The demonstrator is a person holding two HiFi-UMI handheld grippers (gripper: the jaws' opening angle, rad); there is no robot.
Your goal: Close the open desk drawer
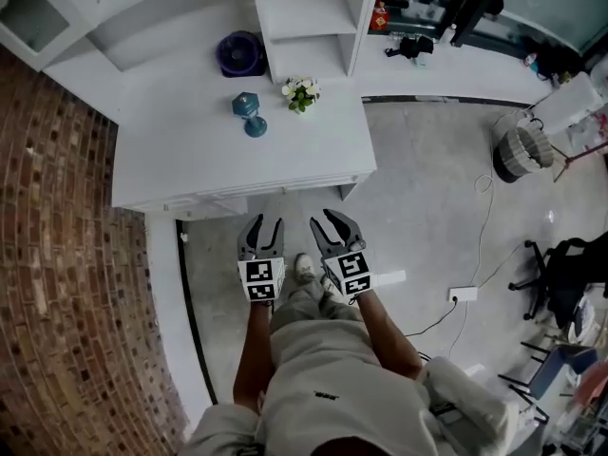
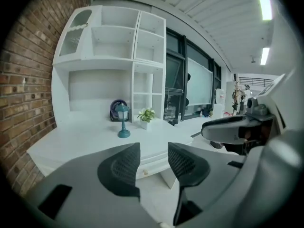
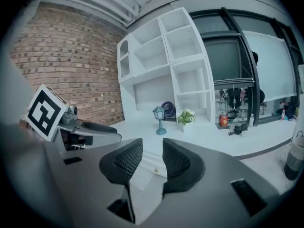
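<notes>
The left gripper stands with its jaws apart by a clear gap. Its own view shows nothing between the pads, only the counter beyond them, and the gripper touches nothing. The right gripper is the same, with its jaws parted and empty and the pads pressing on nothing. The two grippers are held side by side over the floor, just in front of the counter's front edge and clear of it, and both point toward it.

The drawer sits under the counter's front edge, toward its left end in the head view. There it seems to stand slightly out from the front. In the left gripper view the drawer front and its small knob show in the gap between the jaws. Neither gripper reaches it.

There are two grippers and one drawer in sight. Three things stand on the counter. One is a teal lantern-shaped lamp, one a small potted plant with pale flowers, and one a dark purple round object against the back. One set of white shelves rises behind them.
</notes>
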